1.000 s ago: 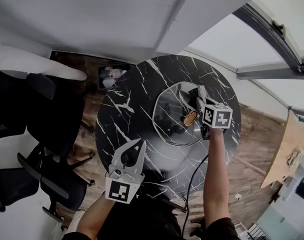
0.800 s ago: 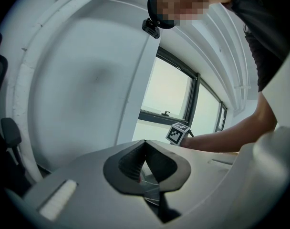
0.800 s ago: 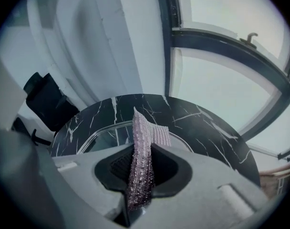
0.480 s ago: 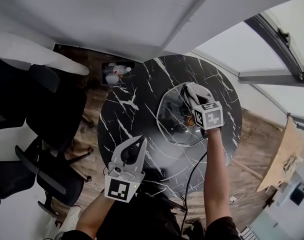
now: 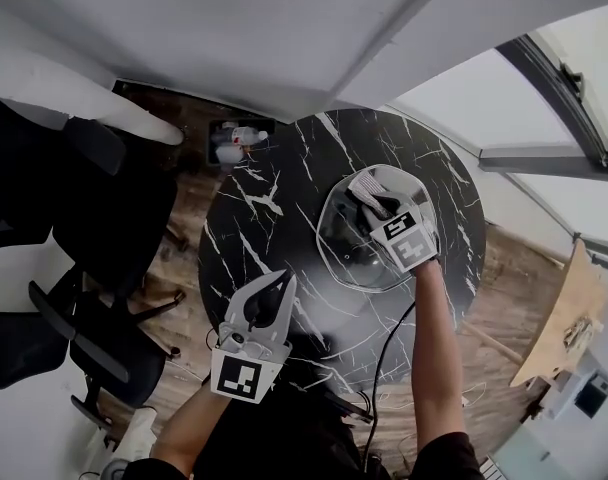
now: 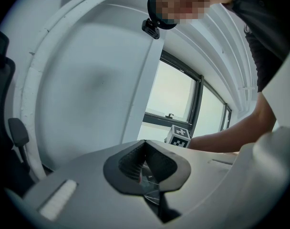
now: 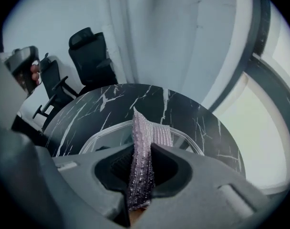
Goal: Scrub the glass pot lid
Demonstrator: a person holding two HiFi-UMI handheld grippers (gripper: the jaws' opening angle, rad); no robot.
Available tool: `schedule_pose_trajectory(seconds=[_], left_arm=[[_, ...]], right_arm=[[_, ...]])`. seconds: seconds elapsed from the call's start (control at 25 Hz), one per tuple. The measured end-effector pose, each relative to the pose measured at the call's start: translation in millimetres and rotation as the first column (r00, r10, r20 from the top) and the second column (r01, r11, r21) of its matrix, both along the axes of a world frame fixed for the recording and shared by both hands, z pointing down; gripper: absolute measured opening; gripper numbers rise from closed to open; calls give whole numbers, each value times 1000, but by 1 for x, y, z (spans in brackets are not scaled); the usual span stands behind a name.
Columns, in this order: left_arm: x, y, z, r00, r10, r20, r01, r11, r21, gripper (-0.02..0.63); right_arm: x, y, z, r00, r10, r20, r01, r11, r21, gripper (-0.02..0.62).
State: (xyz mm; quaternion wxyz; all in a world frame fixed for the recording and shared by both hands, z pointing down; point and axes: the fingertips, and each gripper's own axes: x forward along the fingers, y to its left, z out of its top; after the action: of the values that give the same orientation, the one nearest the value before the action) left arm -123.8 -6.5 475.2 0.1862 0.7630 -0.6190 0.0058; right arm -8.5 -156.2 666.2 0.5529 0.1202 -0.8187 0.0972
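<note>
At the near, 7 o'clock edge of the black marbled counter (image 5: 254, 208): left tool (image 5: 280, 284), pressed together, nothing between. Further in, toward 3 o'clock: right tool (image 5: 376, 206), pinching a purple ribbed scrub cloth (image 7: 141, 142), free end out over the far rim of the glass pot lid (image 5: 336, 256). Lid flat on the counter, just right of centre. Beyond, at 9 o'clock off the counter: black office chairs (image 5: 94, 218) on the floor.
</note>
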Motion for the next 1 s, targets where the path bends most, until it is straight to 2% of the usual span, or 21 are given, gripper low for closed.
schedule_pose_trajectory(seconds=[0.16, 0.28, 0.36, 0.56, 0.76, 0.88, 1.0], left_arm=[[-1, 2, -3, 1000, -12, -6, 12, 1000, 9, 3], [0, 5, -1, 1000, -11, -6, 11, 1000, -4, 3], [0, 7, -2, 1000, -11, -7, 11, 1000, -3, 3], [-3, 11, 0, 1000, 2, 4, -2, 1000, -1, 3], [-9, 16, 4, 1000, -13, 1, 13, 1000, -13, 3], [-12, 18, 2, 1000, -22, 7, 21, 1000, 2, 3], [-14, 20, 2, 1000, -30, 4, 30, 1000, 2, 3]], right_arm=[[-11, 16, -1, 984, -172, -36, 173, 985, 22, 72], [-19, 30, 1, 960, -278, -38, 279, 960, 10, 74], [-23, 44, 1, 931, -364, -33, 364, 931, -7, 72], [-22, 72, 0, 838, -545, -15, 542, 837, -78, 72], [-18, 102, -1, 761, -648, 6, 643, 753, -139, 72], [-16, 119, 0, 742, -670, 20, 665, 732, -148, 72], [-12, 130, 4, 719, -695, -12, 688, 715, -123, 72]])
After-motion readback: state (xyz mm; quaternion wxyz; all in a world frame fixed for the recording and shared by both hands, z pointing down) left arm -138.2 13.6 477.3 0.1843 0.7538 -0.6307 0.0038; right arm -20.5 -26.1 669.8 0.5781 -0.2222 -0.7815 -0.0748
